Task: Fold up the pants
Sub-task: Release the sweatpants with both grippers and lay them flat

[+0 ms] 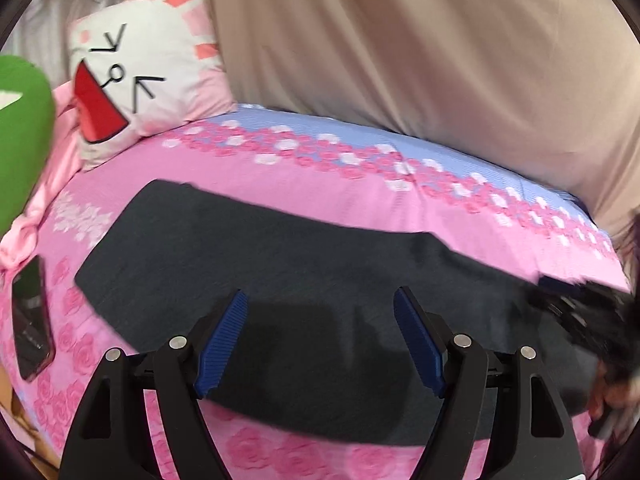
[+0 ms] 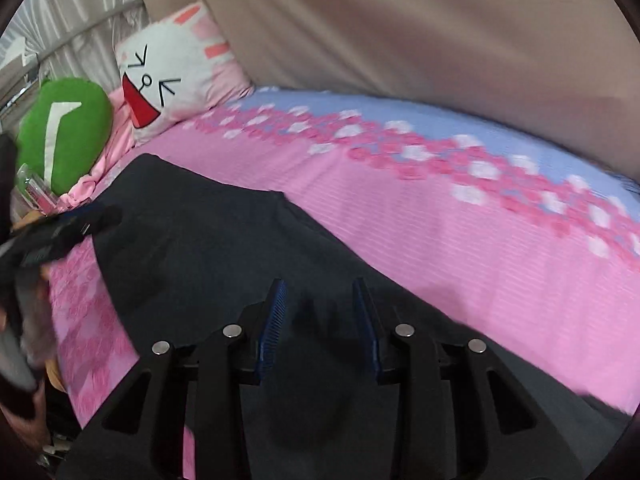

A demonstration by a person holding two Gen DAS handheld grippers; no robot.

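Note:
Dark grey pants (image 1: 280, 256) lie flat across the pink flowered bed sheet (image 1: 320, 176), one leg end pointing toward the pillows. My left gripper (image 1: 320, 300) is open and empty, hovering over the near edge of the pants. My right gripper (image 2: 320, 286) is open with a narrower gap, empty, above the pants (image 2: 208, 240) at their other end. The right gripper shows blurred at the right edge of the left wrist view (image 1: 580, 312), and the left gripper shows blurred at the left edge of the right wrist view (image 2: 60, 232).
A white cat-face pillow (image 1: 148, 68) and a green cushion (image 1: 20, 128) sit at the head of the bed. A black phone (image 1: 32, 324) lies on the sheet left of the pants. A beige curtain (image 1: 400, 40) hangs behind the bed.

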